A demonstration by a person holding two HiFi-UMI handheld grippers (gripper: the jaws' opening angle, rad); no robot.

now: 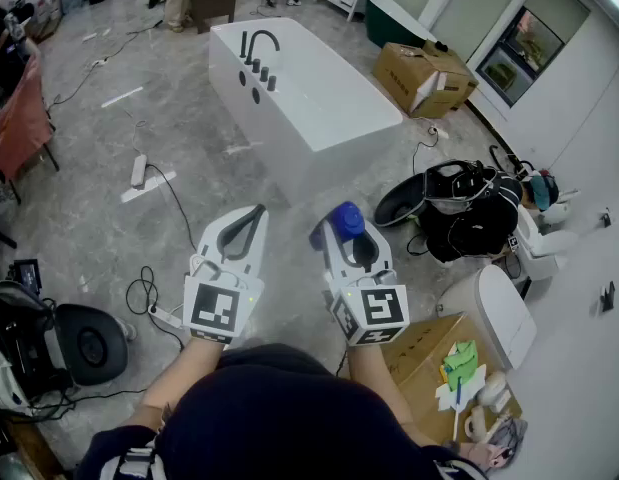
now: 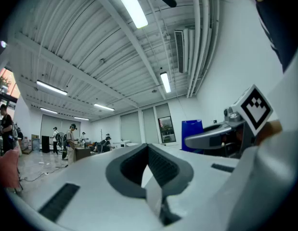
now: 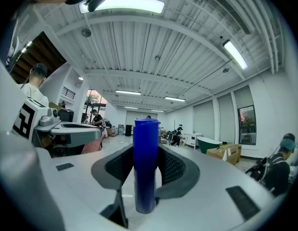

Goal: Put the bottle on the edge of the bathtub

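Observation:
A blue bottle (image 1: 345,217) stands upright between the jaws of my right gripper (image 1: 345,236), which is shut on it and held at waist height. In the right gripper view the blue bottle (image 3: 146,162) fills the middle, with the dark pads (image 3: 179,170) pressed on its sides. My left gripper (image 1: 257,210) hangs beside it on the left, shut, with nothing in it; its pads (image 2: 163,165) meet in the left gripper view. The white bathtub (image 1: 354,133) with a black faucet (image 1: 257,43) stands on the floor ahead, well beyond both grippers.
A cardboard box (image 1: 424,78) lies right of the tub. Black bags (image 1: 469,208) and a white toilet (image 1: 494,308) sit at the right. A power strip and cables (image 1: 139,173) cross the grey floor at the left. A black stool (image 1: 84,343) stands near my left side.

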